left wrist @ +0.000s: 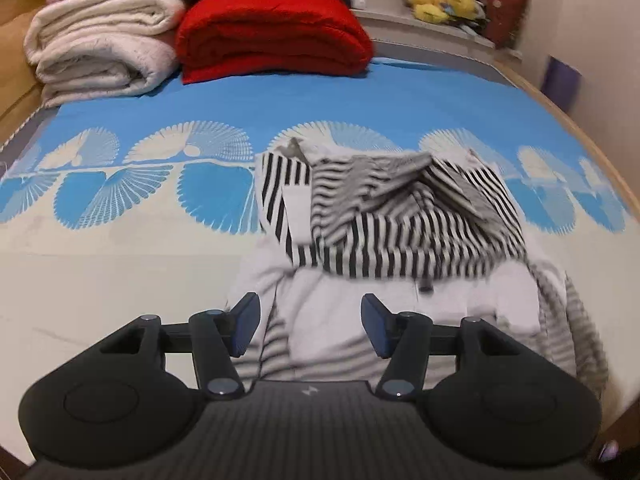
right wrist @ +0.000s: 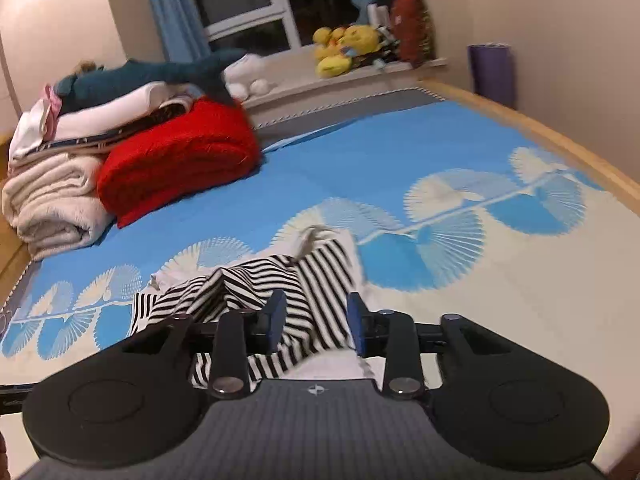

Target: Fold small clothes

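Both grippers open above the striped garment (left wrist: 384, 216)

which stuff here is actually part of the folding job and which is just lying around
Job: striped garment on the bed sheet, left gripper, right gripper, both open.

Lying about: red blanket, white blanket, yellow plush toys, purple roll.
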The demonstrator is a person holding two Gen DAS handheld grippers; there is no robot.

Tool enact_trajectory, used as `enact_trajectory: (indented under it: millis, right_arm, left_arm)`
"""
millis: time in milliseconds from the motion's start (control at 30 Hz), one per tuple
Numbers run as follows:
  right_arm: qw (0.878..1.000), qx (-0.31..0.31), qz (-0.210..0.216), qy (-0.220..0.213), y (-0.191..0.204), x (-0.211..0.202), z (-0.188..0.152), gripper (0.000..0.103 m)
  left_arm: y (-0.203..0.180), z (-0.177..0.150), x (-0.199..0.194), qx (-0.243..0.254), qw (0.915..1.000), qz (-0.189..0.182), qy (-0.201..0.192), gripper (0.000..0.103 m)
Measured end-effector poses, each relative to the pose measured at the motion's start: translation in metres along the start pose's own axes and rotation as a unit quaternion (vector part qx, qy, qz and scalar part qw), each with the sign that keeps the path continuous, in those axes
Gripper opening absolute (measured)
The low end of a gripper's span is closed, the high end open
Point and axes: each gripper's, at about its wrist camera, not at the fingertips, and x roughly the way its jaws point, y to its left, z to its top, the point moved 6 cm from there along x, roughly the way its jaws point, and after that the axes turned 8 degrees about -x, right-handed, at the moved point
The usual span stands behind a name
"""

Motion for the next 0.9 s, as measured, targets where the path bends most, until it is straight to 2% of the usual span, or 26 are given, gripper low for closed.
enact_trajectory:
  millis: [100,167,200,233,267,300,333,367,433,467,533,600,667,700,800,900]
  right_arm:
    - [1.0,-0.008,-0.014,-0.011,-0.015,-0.03,-0.021,0.043]
    - [1.0,-0.006,-0.024,-0.012,-0.024,-0.043,-0.036,0.043]
    - [1.0,-0.003,-0.027,-0.008,-0.029,-0.045,-0.046,0.043]
    - [1.0,0.0,-0.03,0.001,-0.033,-0.046,-0.057,0.043]
    - [0.999,0.005,-0.03,0.014,-0.037,-0.044,-0.069,0.041]
    - [0.999,0.009,-0.025,0.025,-0.04,-0.039,-0.082,0.037]
    - [0.999,0.014,-0.022,0.034,-0.043,-0.035,-0.095,0.023]
    - [0.998,0.02,-0.024,0.047,-0.048,-0.029,-0.109,0.016]
    - [0.994,0.039,-0.043,0.093,-0.06,-0.012,-0.142,0.016]
    - [0.989,0.069,-0.052,0.119,-0.066,-0.004,-0.156,0.016]
    - [0.982,0.12,-0.041,0.139,-0.076,0.007,-0.17,0.017]
    - [0.981,0.122,-0.048,0.145,-0.08,0.013,-0.175,0.018]
    - [0.979,0.128,-0.056,0.15,-0.084,0.018,-0.178,0.03]
    - [0.977,0.138,-0.054,0.154,-0.086,0.02,-0.18,0.032]
    - [0.973,0.152,-0.046,0.167,-0.09,0.027,-0.187,0.033]
    - [0.973,0.144,-0.039,0.177,-0.087,0.033,-0.188,0.033]
  left_arm:
    - [0.011,-0.033,-0.015,0.017,0.9996,-0.019,-0.007,0.061]
    - [0.026,-0.055,-0.018,0.004,0.9992,-0.038,-0.011,0.058]
    - [0.036,-0.067,-0.017,-0.008,0.999,-0.042,-0.01,0.047]
    - [0.045,-0.074,-0.014,-0.035,0.9987,-0.038,0.007,0.03]
    - [0.053,-0.078,-0.013,-0.064,0.9964,-0.053,0.013,0.024]
    - [0.06,-0.081,-0.013,-0.086,0.9939,-0.068,0.011,0.024]
    - [0.066,-0.083,-0.011,-0.096,0.9931,-0.066,0.01,0.024]
    - [0.071,-0.086,-0.008,-0.102,0.9932,-0.054,0.014,0.024]
    - [0.083,-0.094,0.002,-0.124,0.991,-0.037,0.036,0.026]
    - [0.088,-0.097,0.008,-0.138,0.9885,-0.034,0.052,0.027]
    - [0.097,-0.105,0.018,-0.167,0.9825,-0.03,0.078,0.031]
    - [0.102,-0.11,0.027,-0.186,0.9771,-0.026,0.1,0.038]
    - [0.107,-0.115,0.033,-0.199,0.9732,-0.026,0.112,0.043]
    - [0.109,-0.115,0.035,-0.206,0.9712,-0.027,0.116,0.043]
    - [0.111,-0.118,0.039,-0.224,0.9663,-0.031,0.123,0.044]
    - [0.109,-0.121,0.045,-0.223,0.9652,-0.032,0.133,0.044]
